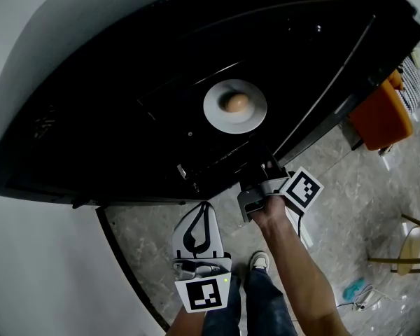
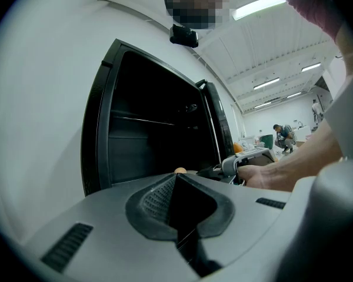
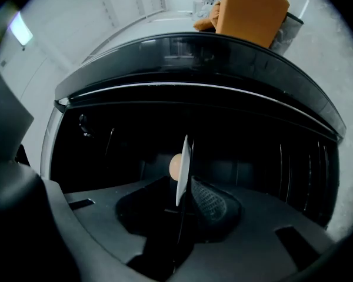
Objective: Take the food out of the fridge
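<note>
Right tongs (image 3: 185,187) grip the plate (image 3: 182,154) inside the open fridge (image 1: 126,82)
They pinch its rim, likely so the food (image 3: 174,167) comes out with it; left tongs (image 2: 175,181) hang pressed together, empty.

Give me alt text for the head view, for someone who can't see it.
Seen from above, the right gripper reaches into an open black fridge and grips the edge of a round white plate carrying a small round tan food item. The left gripper hangs shut and empty outside, above a grey stone floor.
</note>
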Demonstrator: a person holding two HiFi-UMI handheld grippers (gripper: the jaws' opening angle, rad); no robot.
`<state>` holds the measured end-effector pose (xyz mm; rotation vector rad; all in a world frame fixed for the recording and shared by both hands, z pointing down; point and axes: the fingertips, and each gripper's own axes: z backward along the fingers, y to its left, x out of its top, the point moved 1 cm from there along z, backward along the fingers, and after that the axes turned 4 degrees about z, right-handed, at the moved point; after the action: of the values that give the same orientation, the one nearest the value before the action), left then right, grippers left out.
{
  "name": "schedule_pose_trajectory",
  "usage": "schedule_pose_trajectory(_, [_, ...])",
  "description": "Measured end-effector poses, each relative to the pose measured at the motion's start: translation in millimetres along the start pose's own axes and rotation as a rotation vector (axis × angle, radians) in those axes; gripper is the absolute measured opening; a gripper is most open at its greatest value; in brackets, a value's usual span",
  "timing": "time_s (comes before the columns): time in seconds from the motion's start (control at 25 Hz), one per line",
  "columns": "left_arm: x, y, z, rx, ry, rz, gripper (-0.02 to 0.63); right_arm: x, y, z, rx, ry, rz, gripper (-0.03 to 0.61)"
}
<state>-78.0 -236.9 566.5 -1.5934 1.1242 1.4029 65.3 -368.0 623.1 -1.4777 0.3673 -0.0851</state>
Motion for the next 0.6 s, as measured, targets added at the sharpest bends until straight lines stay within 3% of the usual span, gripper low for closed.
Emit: schedule_pose_trajectory(0.6, [-3.0, 5.2, -0.3, 0.008, 0.004, 0.007, 0.014, 2.5, -10.0, -27.8, -0.012, -0.015, -0.110, 0.107])
